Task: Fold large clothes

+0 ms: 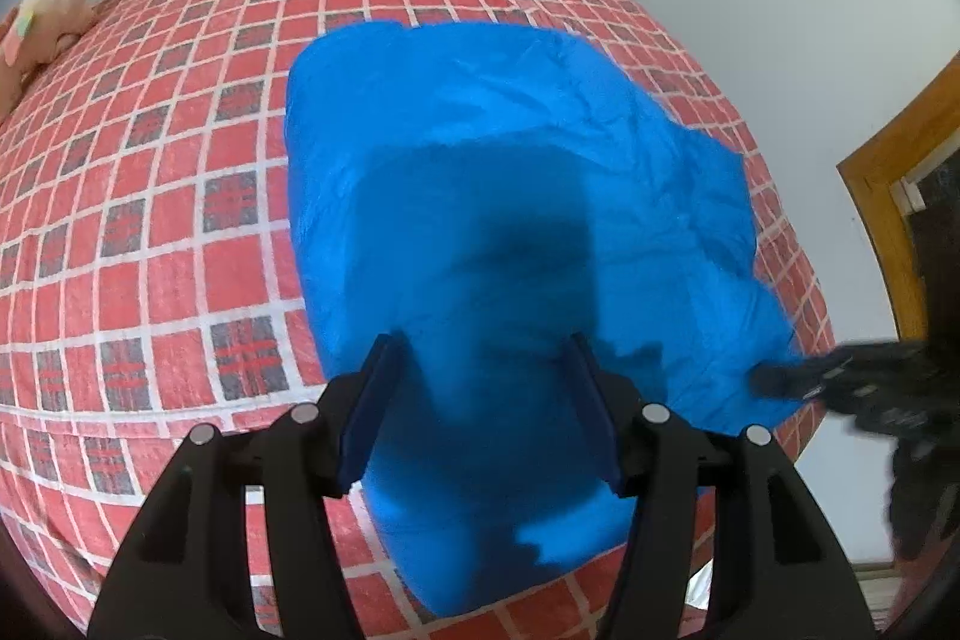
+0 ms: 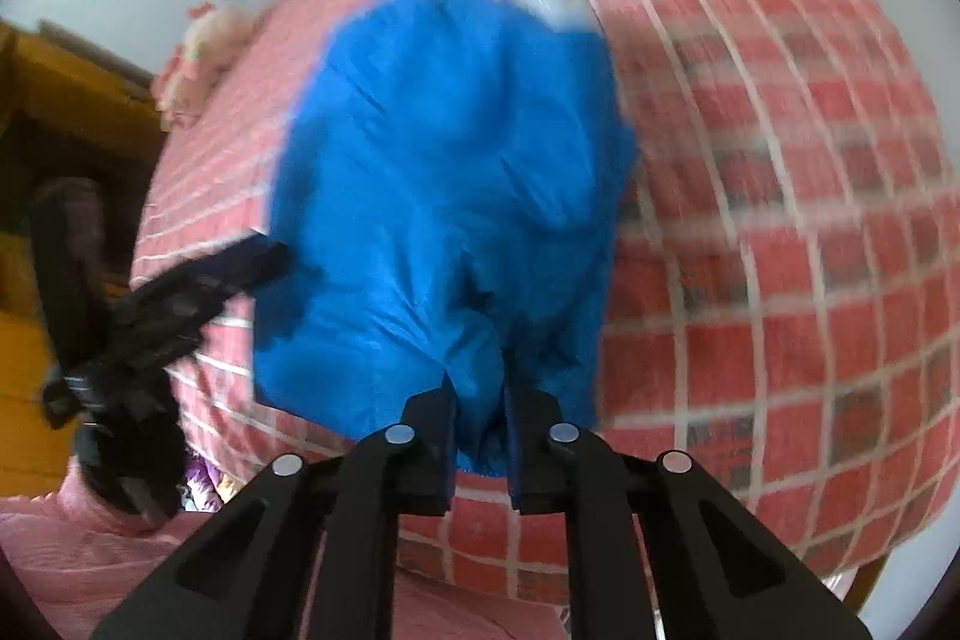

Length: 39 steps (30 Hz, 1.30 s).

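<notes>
Nearest to us in the left wrist view is our left gripper (image 1: 480,358), its fingers standing apart with nothing pressed between them, hovering above the near end of the blue garment (image 1: 510,148). That garment lies on the red checked bedspread (image 1: 150,220), spread away from us toward the far edge, with a plush toy (image 1: 42,10) well off to its left by the wall. At the garment's right-hand near corner we see the right gripper (image 1: 786,379), a dark blur touching the cloth's edge. In the right wrist view, closest to us is again that right gripper (image 2: 477,400), its fingers drawn together and clamped on a bunched hem of the blue garment (image 2: 456,160); the view is smeared, so finer detail escapes us. The left gripper (image 2: 252,256) shows just beside the garment's left edge. We judge the cloth thin, light and rather slick, like a crinkly shell fabric: it creases readily, holds no shape, and may slide from a shallow pinch. We would take it at hems and corners, gathering a good fold of cloth, and keep both corners taut while folding.
</notes>
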Available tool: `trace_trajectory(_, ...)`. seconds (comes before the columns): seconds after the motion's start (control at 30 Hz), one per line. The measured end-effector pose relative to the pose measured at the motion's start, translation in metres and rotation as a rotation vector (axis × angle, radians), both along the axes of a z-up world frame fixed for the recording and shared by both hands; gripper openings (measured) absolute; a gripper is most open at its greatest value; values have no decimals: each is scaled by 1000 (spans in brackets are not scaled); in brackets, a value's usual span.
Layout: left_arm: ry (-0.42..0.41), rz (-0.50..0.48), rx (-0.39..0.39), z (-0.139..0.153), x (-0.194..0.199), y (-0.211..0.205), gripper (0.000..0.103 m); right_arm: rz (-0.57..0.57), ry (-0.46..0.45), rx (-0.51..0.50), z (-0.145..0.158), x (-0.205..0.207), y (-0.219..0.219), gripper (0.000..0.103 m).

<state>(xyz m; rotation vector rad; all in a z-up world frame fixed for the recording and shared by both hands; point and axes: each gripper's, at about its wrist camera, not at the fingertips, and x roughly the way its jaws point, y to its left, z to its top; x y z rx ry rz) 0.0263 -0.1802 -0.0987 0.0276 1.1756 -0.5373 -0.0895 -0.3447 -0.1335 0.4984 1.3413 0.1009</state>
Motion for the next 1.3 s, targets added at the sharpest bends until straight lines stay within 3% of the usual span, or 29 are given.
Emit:
trace_trajectory(0.1,-3,-24,16,-9,-5,-7,58,-41,15,34,-27,-3,3,11)
trace_trajectory(0.23,-13,-33,35,-10,-4,-8,58,-38,-4,32,-20,-4,4,12)
trace_trajectory(0.4,19,18,-14,6,10,16,55,-15,-63,21,28,-12,-6,26)
trace_trajectory(0.47,12,49,-45,17,15,25,55,-2,-119,-58,55,-10,-5,36)
trace_trajectory(0.63,-27,108,-59,29,31,22,53,12,-234,-230,91,27,6,37)
trace_trajectory(0.8,-87,135,-41,24,41,-4,53,1,-260,-245,70,71,7,37)
trace_trajectory(0.9,-40,120,-43,12,47,-13,51,-17,-229,-292,49,85,8,36)
trace_trajectory(1.1,4,80,-35,-15,57,-21,53,-66,-167,-265,10,86,-4,33)
trace_trajectory(1.17,16,80,-40,-20,61,-20,53,-73,-160,-256,7,89,-6,33)
trace_trajectory(1.3,22,81,-32,-7,62,-13,50,-76,-203,-239,31,77,-3,36)
